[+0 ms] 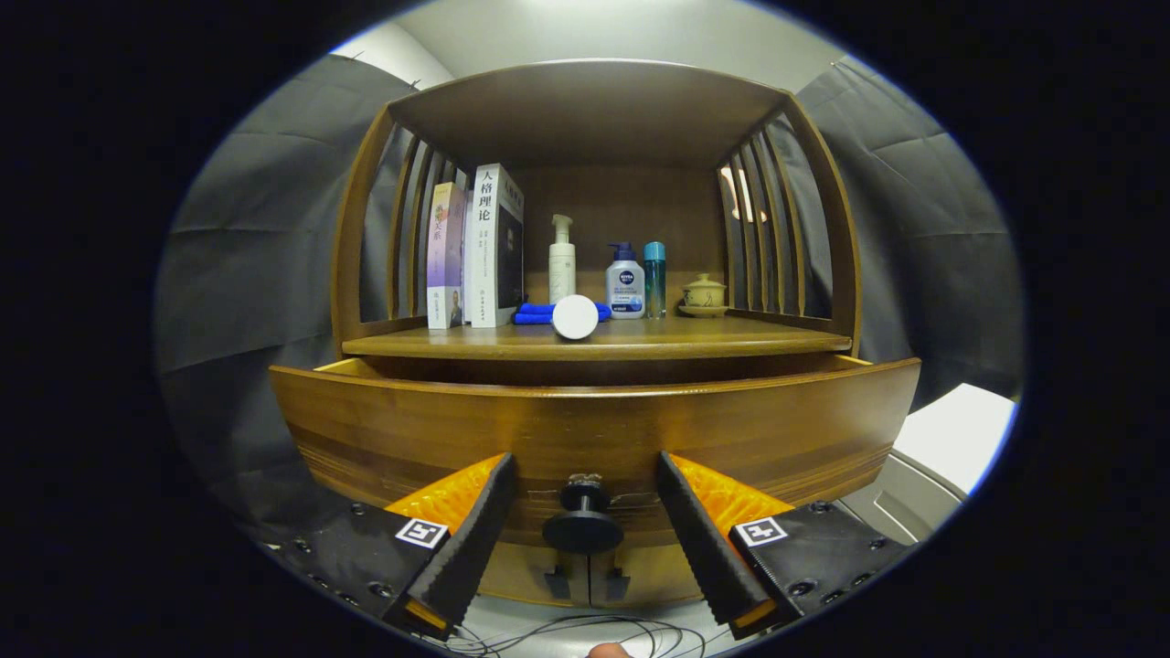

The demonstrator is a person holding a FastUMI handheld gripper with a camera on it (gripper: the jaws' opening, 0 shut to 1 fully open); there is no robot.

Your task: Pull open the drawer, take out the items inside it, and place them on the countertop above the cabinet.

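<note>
The wooden cabinet's drawer (585, 425) stands pulled out toward me, its curved front wide before the fingers. Its inside is hidden behind that front. A black round knob (582, 525) sticks out low on the front. My gripper (583, 461) is open, one finger on each side of the knob with a gap to both. Above the drawer lies the countertop (731, 343). A white round item (575, 317) rests at its front edge, with a folded blue cloth (535, 313) behind it.
On the countertop stand upright books (480, 247) at the left, a white pump bottle (561, 260), a blue-capped bottle (626, 283), a teal bottle (654, 279) and a lidded cup (704, 294). Slatted sides and a roof enclose it. Thin cables (567, 635) lie below.
</note>
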